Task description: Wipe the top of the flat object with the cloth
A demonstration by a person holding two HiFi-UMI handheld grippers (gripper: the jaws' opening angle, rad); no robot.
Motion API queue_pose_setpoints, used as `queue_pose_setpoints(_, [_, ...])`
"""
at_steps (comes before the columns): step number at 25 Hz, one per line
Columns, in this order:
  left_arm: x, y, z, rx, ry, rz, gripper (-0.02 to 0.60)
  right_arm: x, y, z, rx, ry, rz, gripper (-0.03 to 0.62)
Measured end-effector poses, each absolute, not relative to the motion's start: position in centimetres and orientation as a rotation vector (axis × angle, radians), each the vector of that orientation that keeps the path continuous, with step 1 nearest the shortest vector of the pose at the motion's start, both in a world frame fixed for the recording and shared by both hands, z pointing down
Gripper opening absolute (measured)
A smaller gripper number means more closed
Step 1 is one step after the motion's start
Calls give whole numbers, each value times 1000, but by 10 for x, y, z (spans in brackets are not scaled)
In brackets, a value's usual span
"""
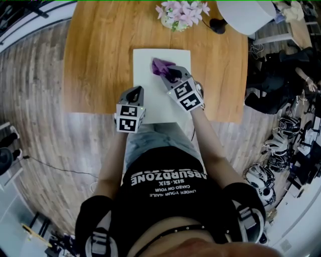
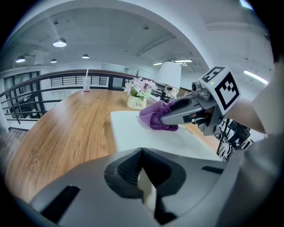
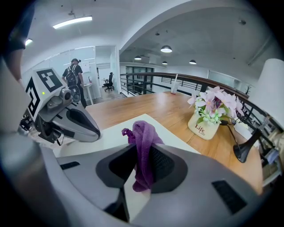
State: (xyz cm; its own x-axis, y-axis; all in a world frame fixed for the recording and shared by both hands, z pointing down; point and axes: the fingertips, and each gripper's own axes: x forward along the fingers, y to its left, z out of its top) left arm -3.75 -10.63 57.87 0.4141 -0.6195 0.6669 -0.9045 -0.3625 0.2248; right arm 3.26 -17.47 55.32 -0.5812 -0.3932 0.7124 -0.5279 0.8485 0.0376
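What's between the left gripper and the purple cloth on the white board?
Only bare white board lies between the left gripper and the purple cloth held in the right gripper. The left gripper view shows that stretch plainly.

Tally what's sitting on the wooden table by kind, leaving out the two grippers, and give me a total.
purple cloth: 1
white flat board: 1
pot of pink flowers: 1
desk lamp: 1
cup with straw: 1
Total: 5
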Motion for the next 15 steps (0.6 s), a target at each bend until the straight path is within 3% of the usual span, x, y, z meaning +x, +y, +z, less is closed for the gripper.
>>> queue_pose_setpoints(15, [-37, -107, 581, 2108, -1289, 643, 11, 116, -193, 556, 880, -2167, 306, 94])
